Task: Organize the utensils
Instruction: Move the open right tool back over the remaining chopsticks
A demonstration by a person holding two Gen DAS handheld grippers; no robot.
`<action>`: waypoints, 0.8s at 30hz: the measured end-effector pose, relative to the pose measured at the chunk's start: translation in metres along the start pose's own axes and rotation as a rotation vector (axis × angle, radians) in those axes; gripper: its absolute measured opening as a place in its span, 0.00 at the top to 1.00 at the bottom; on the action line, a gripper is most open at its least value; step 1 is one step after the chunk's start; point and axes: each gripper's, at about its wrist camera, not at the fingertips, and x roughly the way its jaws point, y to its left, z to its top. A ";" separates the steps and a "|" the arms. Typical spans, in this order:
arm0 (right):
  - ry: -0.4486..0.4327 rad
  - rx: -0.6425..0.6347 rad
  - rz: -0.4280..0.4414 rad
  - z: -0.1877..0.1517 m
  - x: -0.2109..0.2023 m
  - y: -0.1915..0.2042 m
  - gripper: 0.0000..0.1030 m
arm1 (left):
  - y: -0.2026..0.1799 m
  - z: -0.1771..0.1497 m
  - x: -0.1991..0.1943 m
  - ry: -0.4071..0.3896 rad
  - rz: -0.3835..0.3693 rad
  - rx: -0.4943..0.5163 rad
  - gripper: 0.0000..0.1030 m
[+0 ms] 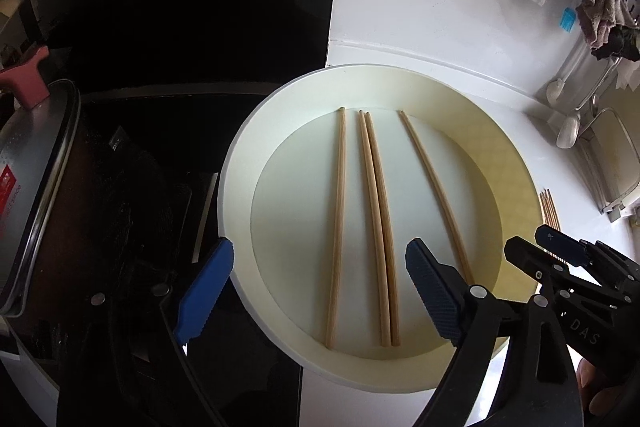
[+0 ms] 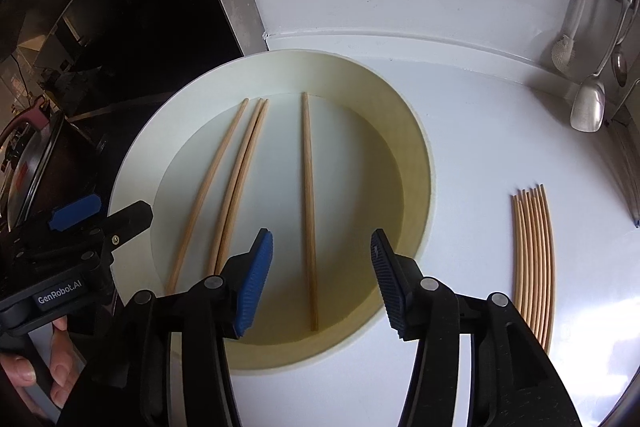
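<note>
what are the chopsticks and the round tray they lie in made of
Chopsticks: apparently bare wood or bamboo, a pale tan matte surface with faint lengthwise grain. Round tray: probably plastic or melamine, smooth, cream, with a soft sheen on a thick moulded rim; glazed ceramic cannot be ruled out.

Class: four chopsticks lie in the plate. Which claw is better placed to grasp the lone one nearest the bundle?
Probably right: the right claw stands open astride that chopstick; the left claw straddles others.
</note>
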 end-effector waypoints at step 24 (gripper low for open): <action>-0.033 0.083 -0.049 -0.073 -0.070 -0.098 0.39 | -0.090 -0.035 -0.058 -0.061 -0.028 0.066 0.10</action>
